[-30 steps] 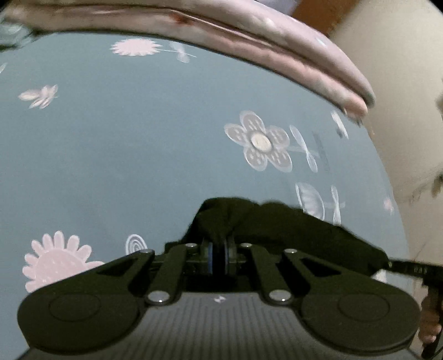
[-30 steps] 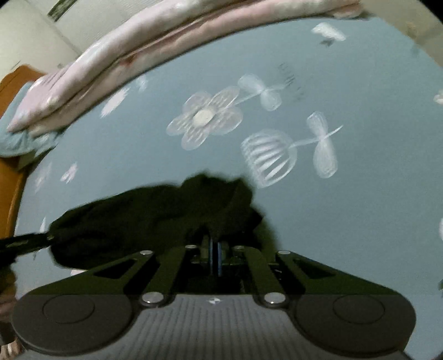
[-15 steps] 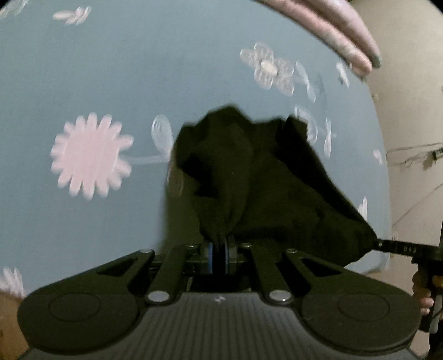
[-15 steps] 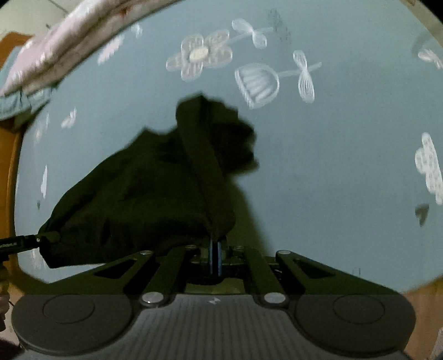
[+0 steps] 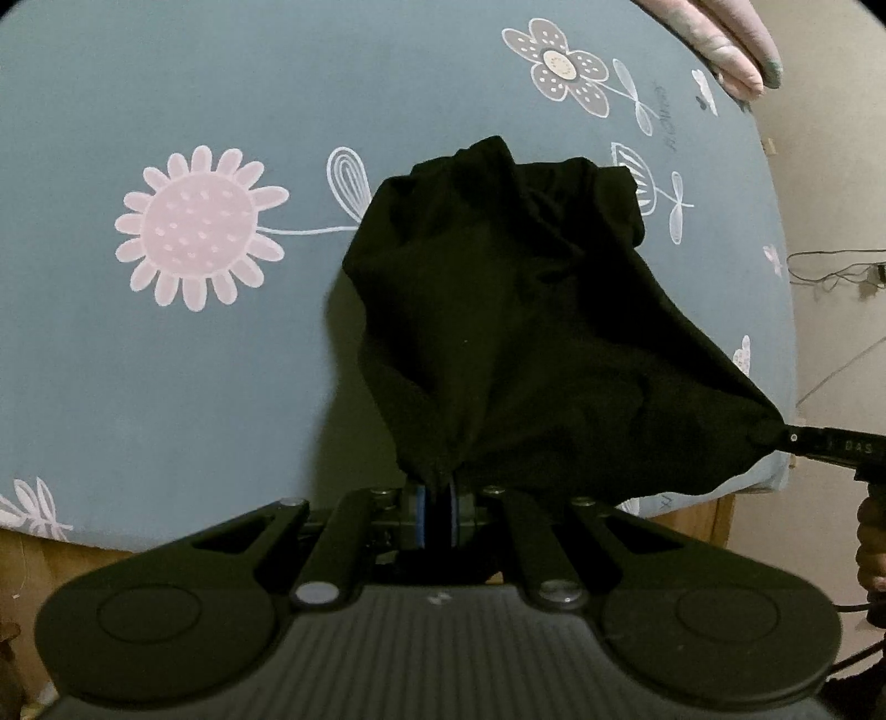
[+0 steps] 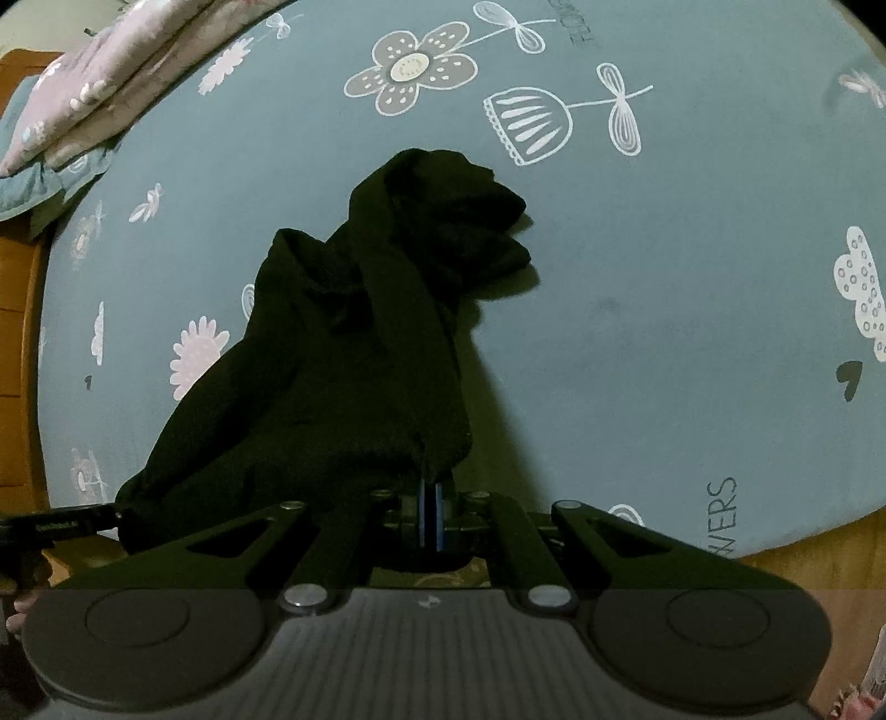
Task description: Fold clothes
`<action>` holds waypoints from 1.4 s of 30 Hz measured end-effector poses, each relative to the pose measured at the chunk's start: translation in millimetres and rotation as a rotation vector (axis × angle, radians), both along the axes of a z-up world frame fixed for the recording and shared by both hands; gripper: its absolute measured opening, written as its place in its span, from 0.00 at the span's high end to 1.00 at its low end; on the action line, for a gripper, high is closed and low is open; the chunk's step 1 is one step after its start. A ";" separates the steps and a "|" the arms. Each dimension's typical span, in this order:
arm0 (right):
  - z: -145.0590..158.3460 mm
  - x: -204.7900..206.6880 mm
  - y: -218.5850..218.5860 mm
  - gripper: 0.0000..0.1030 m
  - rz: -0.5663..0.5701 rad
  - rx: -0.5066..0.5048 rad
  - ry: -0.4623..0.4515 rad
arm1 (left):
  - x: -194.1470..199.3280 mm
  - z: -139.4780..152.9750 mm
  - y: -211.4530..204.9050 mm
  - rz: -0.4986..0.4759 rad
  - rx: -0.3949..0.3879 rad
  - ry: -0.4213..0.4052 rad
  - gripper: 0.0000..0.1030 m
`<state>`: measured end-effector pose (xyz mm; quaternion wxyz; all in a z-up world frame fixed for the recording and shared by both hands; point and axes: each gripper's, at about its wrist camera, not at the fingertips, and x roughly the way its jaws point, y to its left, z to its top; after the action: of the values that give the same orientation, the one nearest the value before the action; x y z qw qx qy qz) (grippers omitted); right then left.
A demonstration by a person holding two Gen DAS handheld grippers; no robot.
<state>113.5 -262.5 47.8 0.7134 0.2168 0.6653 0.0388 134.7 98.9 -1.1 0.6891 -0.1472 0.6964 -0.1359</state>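
Observation:
A black garment [image 5: 515, 310] hangs stretched between both grippers above a blue flowered bed sheet [image 5: 166, 360]. My left gripper [image 5: 437, 487] is shut on one corner of its edge. My right gripper [image 6: 429, 487] is shut on the other corner, and the black garment [image 6: 343, 360] drapes away from it, its far end bunched and touching the bed sheet [image 6: 664, 332]. The right gripper [image 5: 786, 437] also shows at the right edge of the left wrist view, pinching the cloth. The left gripper [image 6: 113, 515] shows at the left edge of the right wrist view.
A folded pink quilt [image 6: 94, 94] lies along the far side of the bed, its corner [image 5: 731, 39] also in the left wrist view. A wooden bed frame [image 6: 16, 310] runs on the left. Cables [image 5: 836, 271] lie on the floor beyond the bed's right edge.
Both grippers have tipped downward and pulled back toward the near edge of the bed. The garment, bunched low before, now hangs stretched out between them.

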 end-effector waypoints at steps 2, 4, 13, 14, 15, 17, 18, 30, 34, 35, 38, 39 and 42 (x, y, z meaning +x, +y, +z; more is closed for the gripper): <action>2.7 2.8 -0.2 0.95 -0.008 0.001 -0.009 | 4.8 2.7 1.4 0.008 -0.007 -0.013 0.94; 9.0 8.4 1.9 0.95 -0.004 -0.010 -0.052 | 13.7 12.6 1.9 0.009 -0.020 -0.061 0.94; 6.9 110.4 0.6 0.95 0.002 -0.060 -0.365 | 135.5 -0.9 3.1 0.107 -0.111 -0.309 0.94; -4.9 125.7 1.2 0.95 -0.002 -0.053 -0.371 | 148.1 -16.0 1.6 0.129 -0.100 -0.287 0.94; -19.3 139.7 2.6 0.95 -0.010 -0.046 -0.366 | 160.7 -31.1 0.0 0.150 -0.090 -0.266 0.94; -55.5 167.9 7.8 0.95 -0.014 -0.039 -0.311 | 179.8 -61.6 -1.4 0.204 -0.087 -0.213 0.94; -73.3 179.2 10.9 0.95 -0.017 -0.048 -0.281 | 185.8 -76.8 -1.5 0.239 -0.095 -0.182 0.94; -87.5 182.9 25.5 0.56 0.193 -0.187 -0.272 | 182.8 -99.0 28.9 0.267 -0.022 -0.171 0.46; -71.1 165.1 50.4 0.56 0.449 -0.341 -0.375 | 173.1 -86.9 27.8 0.086 0.103 -0.296 0.40; -70.5 162.3 60.2 0.56 0.517 -0.371 -0.398 | 171.4 -85.7 22.1 0.010 0.142 -0.330 0.40; -75.8 162.0 92.2 0.57 0.682 -0.397 -0.452 | 171.0 -91.2 -1.5 -0.234 0.213 -0.383 0.40; -79.4 163.8 103.8 0.57 0.730 -0.388 -0.464 | 171.5 -93.9 -9.0 -0.313 0.226 -0.392 0.40; -94.0 174.5 139.4 0.57 0.844 -0.320 -0.482 | 170.3 -101.2 -23.8 -0.508 0.244 -0.424 0.40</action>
<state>288.0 -123.0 -46.2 0.7929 -0.1980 0.5090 0.2700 305.1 75.1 -102.3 0.7751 0.1458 0.5632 -0.2463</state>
